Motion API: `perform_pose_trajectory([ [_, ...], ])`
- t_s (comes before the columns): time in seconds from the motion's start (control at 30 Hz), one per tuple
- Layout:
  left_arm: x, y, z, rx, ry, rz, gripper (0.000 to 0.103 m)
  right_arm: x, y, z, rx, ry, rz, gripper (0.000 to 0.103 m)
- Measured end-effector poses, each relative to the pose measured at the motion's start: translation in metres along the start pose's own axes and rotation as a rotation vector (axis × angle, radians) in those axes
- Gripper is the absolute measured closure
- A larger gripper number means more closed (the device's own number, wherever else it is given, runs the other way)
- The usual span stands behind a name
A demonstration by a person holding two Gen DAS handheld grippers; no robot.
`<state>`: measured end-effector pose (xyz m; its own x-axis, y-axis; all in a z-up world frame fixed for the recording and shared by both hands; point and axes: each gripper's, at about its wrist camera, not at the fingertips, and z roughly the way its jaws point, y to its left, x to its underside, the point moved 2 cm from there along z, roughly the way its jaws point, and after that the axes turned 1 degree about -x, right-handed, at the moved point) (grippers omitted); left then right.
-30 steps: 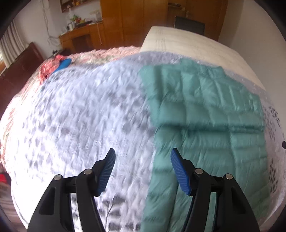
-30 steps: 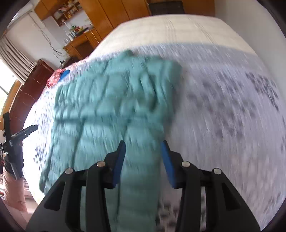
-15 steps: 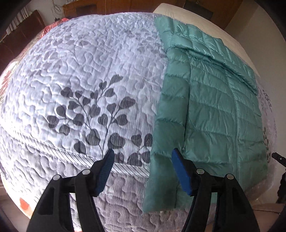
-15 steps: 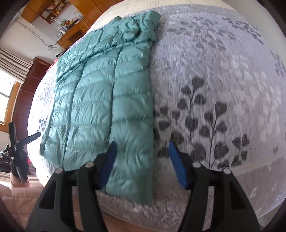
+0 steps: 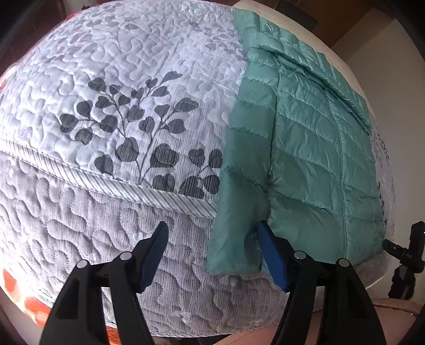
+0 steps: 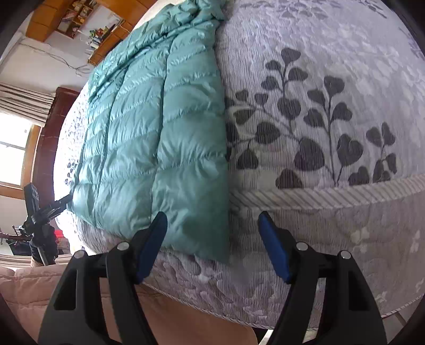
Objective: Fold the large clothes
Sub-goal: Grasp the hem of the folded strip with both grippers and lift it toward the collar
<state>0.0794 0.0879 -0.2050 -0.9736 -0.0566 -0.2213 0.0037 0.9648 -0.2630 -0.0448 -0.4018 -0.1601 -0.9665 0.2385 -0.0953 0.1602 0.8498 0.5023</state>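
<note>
Left-wrist view: the left gripper (image 5: 212, 252) points steeply down at the near edge of the bed, its 2 blue pads spread wide and gripping nothing. The hem corner of the teal down jacket (image 5: 305, 148) hangs between the pads, over the bed's edge; the right-hand pad (image 5: 271, 254) lies close against the hanging fabric, though contact cannot be confirmed. The jacket lies flat on the quilted bedspread (image 5: 119, 87), a white cover printed with dark leaf sprigs, and runs lengthwise away from the camera, its collar end farthest off. A narrower panel, probably a sleeve folded along the body, forms the jacket's left strip in this view. A black tripod (image 5: 406, 254) stands at the right margin, beside the bed.

Right-wrist view: the right gripper (image 6: 212, 246) also points down at the bed's near edge. Its jaws are opening at this moment and clamp nothing; the jacket's (image 6: 159, 127) other hem corner sits between them, nearer the left pad (image 6: 151, 246). The jacket fills the left half of the frame, with bare bedspread (image 6: 332, 79) to its right. The same tripod (image 6: 39, 212) appears at the left, with a window (image 6: 13, 148) behind it and wooden shelves (image 6: 71, 18) at top left
</note>
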Motion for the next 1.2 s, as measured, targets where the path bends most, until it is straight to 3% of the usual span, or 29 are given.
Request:
perform_pose_trajectory([
  [0.2,0.005,-0.001,0.01,0.097,0.016,-0.035,0.038,0.006,-0.002,0.01,-0.017,0.01,0.015,0.035],
  [0.23,0.006,-0.002,0.012,0.108,0.022,-0.038,0.04,0.006,-0.002,0.011,-0.021,0.009,0.017,0.038],
  [0.3,0.007,-0.005,0.015,0.13,0.034,-0.042,0.056,0.007,-0.002,0.01,-0.032,0.006,0.021,0.044],
  [0.37,0.005,-0.007,0.017,0.159,0.042,-0.048,0.067,0.008,-0.001,0.011,-0.071,0.013,0.027,0.062],
  [0.4,0.004,-0.007,0.017,0.176,0.044,-0.054,0.076,0.007,0.0,0.012,-0.082,0.017,0.032,0.067],
  [0.47,0.003,-0.008,0.017,0.205,0.044,-0.06,0.084,0.007,0.0,0.012,-0.104,0.017,0.037,0.081],
  [0.57,0.002,-0.013,0.01,0.21,0.028,-0.034,0.091,0.008,0.004,0.006,-0.151,-0.003,0.024,0.091],
  [0.9,0.004,-0.012,-0.022,0.239,-0.028,0.006,0.094,0.008,0.009,-0.032,-0.203,-0.065,-0.065,0.095],
  [1.2,-0.062,-0.033,-0.083,0.297,-0.205,0.061,0.095,-0.055,0.03,-0.088,-0.219,-0.235,-0.117,0.097],
])
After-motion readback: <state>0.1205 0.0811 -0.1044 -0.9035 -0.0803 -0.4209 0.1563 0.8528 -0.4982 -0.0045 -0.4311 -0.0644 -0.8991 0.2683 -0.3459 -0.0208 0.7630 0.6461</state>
